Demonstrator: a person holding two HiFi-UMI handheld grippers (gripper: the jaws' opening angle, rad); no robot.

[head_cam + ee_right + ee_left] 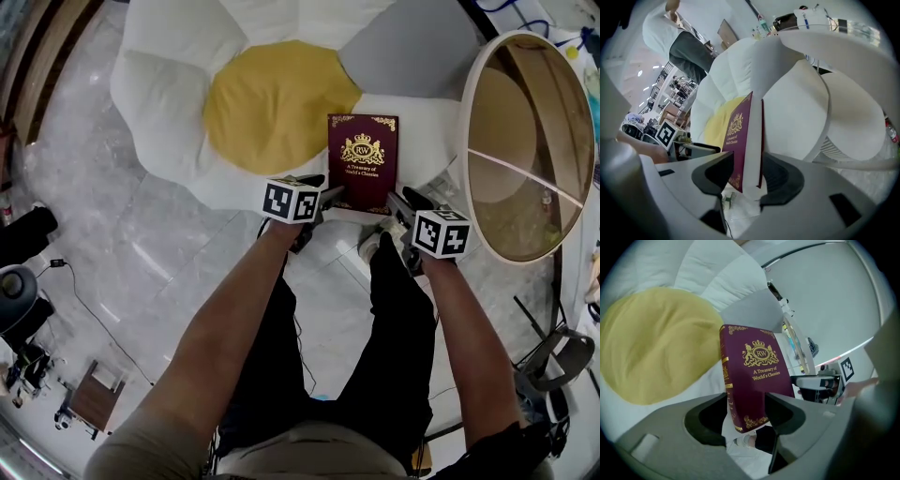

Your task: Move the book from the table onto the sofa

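A maroon book (363, 159) with gold lettering lies face up on a white petal at the near edge of the flower-shaped sofa (159, 84), beside its yellow centre. My left gripper (328, 195) is at the book's near left corner. In the left gripper view the jaws (747, 408) are closed on the spine corner of the book (754, 376). My right gripper (396, 202) is at the near right corner. In the right gripper view the page edge of the book (740, 136) stands between its jaws (747, 171), and the pads do not press on it.
A round table (466, 141) with a white rim stands just right of the sofa. A grey cushion (412, 47) lies behind the book. Cables and gear (28, 309) and a small wooden stand (94, 398) sit on the marble floor at left. A person (679, 42) stands beyond the sofa.
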